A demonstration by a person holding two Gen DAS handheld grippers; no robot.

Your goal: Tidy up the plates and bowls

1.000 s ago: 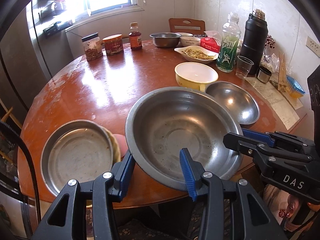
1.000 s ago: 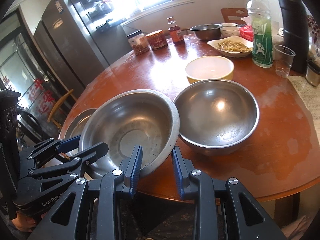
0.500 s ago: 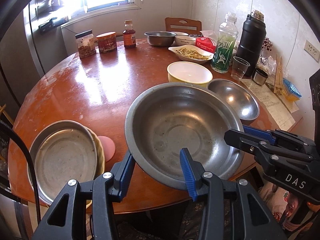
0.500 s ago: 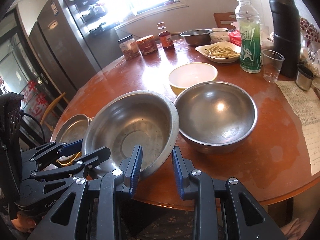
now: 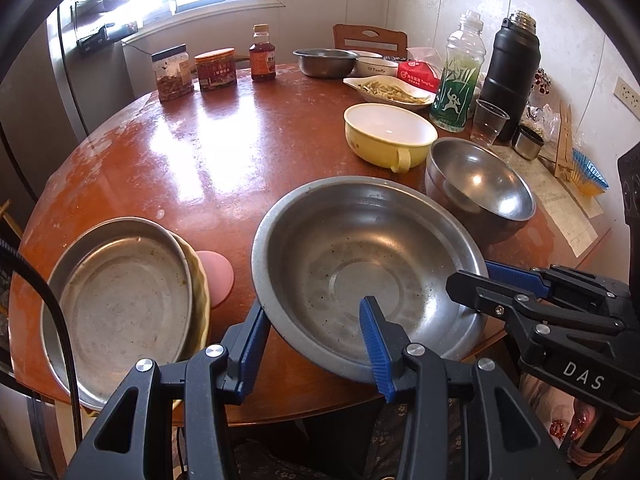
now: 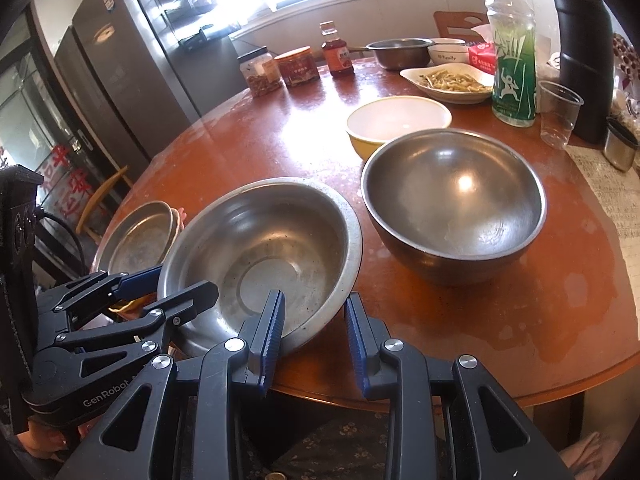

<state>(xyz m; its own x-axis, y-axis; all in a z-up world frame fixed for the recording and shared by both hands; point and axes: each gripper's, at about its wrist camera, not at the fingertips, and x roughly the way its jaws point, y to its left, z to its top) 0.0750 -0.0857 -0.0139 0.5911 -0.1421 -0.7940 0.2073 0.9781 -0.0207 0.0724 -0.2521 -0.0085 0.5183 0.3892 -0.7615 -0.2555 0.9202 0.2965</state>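
Note:
A wide steel basin hangs tilted over the near edge of the round wooden table. My left gripper is shut on its near-left rim, one finger inside and one under the wall. My right gripper is shut on its right rim in the same way. Right of the basin stands a deep steel bowl, and behind that a yellow bowl. At the left a steel plate lies on a cream dish.
A pink round thing lies beside the plate stack. At the back stand jars, a sauce bottle, a steel bowl and a dish of food. A green bottle, a black flask and a cup crowd the right.
Both grippers keep the same hold on the basin. The things on the table have drifted only slightly in both views.

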